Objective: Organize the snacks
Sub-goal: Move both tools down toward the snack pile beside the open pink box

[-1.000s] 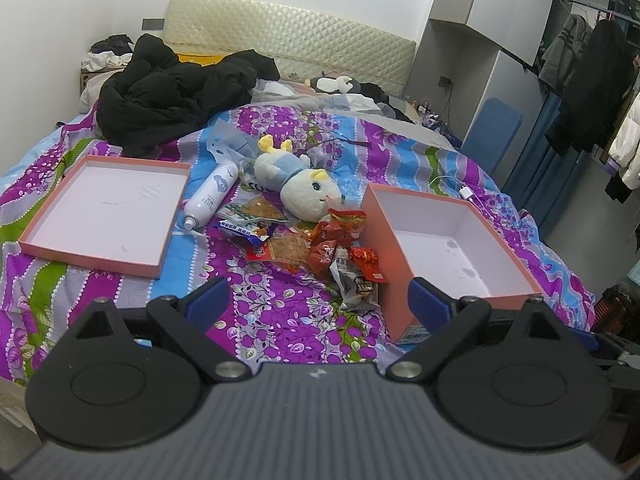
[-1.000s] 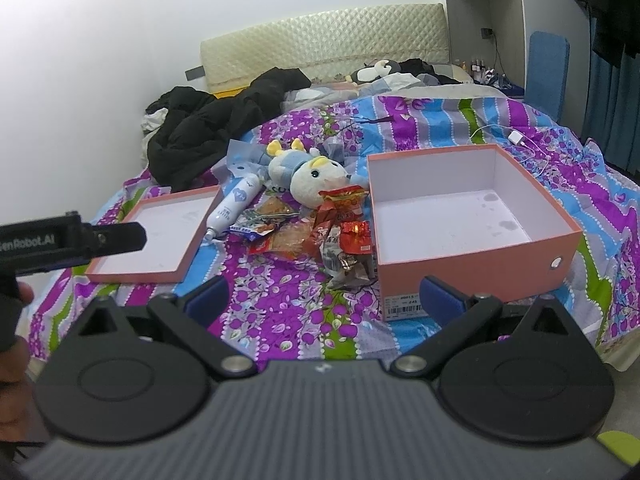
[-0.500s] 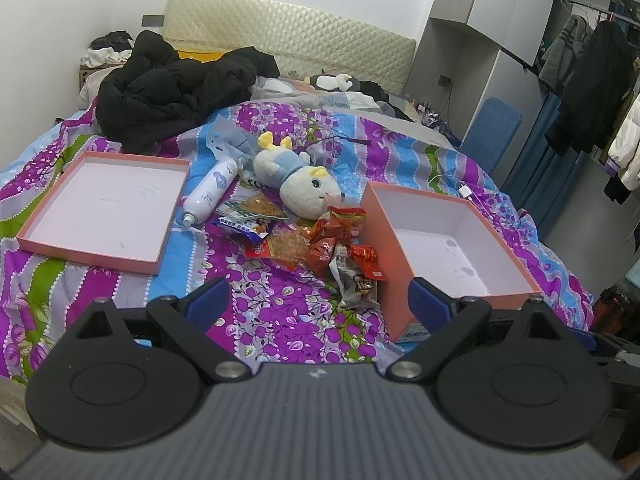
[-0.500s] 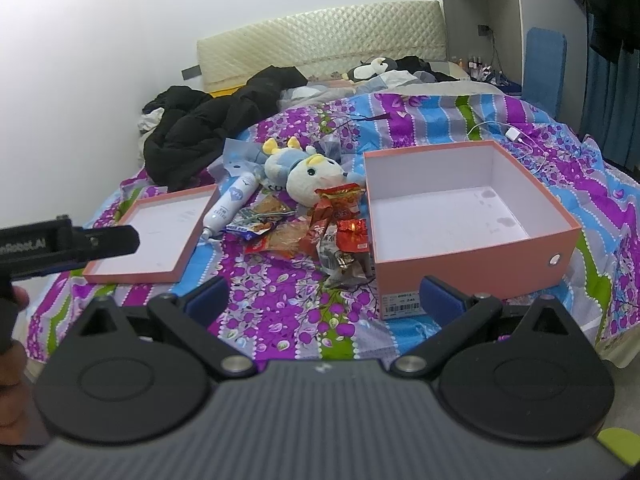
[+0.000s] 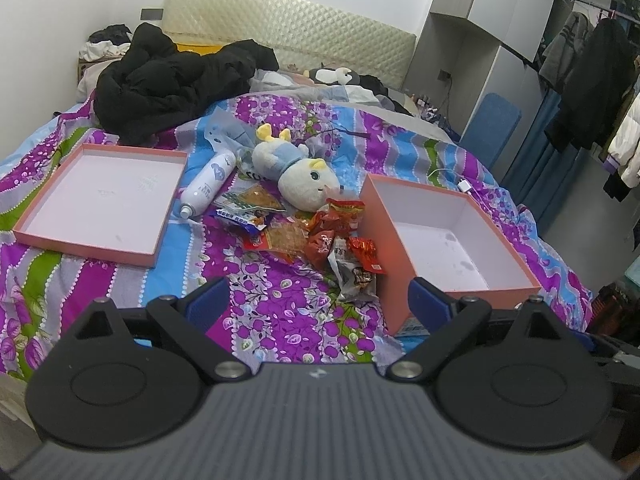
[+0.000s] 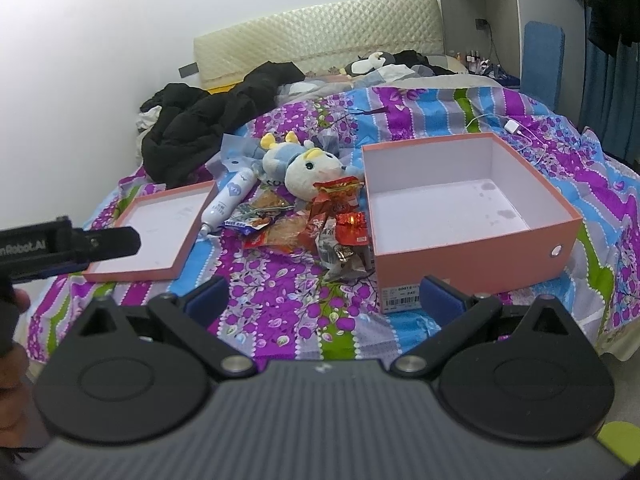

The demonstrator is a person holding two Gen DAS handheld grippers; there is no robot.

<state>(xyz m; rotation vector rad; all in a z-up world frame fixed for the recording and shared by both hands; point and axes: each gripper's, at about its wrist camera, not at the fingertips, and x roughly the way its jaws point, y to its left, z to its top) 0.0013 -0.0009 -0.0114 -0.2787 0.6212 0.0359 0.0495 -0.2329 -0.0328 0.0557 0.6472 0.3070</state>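
Note:
A pile of snack packets lies on the purple bedspread between a pink box on the right and its flat pink lid on the left. The pile, the empty box and the lid also show in the right wrist view. My left gripper is open and empty, well short of the pile. My right gripper is open and empty, near the bed's front edge. The left gripper's body shows at the left of the right wrist view.
A plush toy and a white spray bottle lie just behind the snacks. A black coat is heaped near the headboard. A charger cable lies behind the box. A wardrobe and hanging clothes stand to the right.
Both grippers have drifted slightly forward towards the bed; the scene sits a little closer. Nothing on the bed has moved. Both grippers stay open.

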